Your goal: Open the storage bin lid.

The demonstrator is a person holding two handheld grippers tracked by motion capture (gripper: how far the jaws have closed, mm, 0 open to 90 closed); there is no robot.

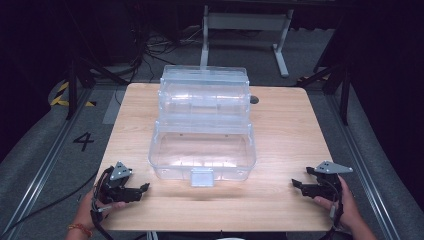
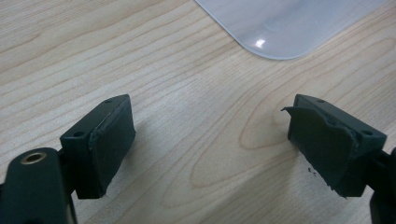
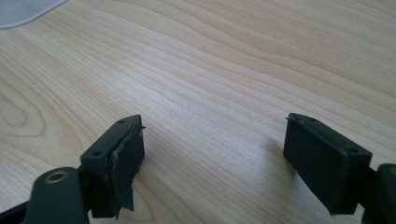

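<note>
A clear plastic tiered storage box (image 1: 202, 125) stands open in the middle of the wooden table (image 1: 285, 125), its upper trays stepped back and a latch on its near wall. My left gripper (image 1: 144, 188) rests at the table's near left corner, held in a hand. In the left gripper view its jaws stand wide apart, open (image 2: 210, 140), with bare wood between them and a corner of the box (image 2: 285, 23) ahead. Near the front right corner, my right gripper (image 1: 295, 184) points left toward the box. It is open (image 3: 215, 154) over bare wood.
A white metal frame (image 1: 245, 30) stands on the floor beyond the table. A small dark knob (image 1: 254, 99) lies on the table just right of the box's back. Floor rails run along both sides of the table.
</note>
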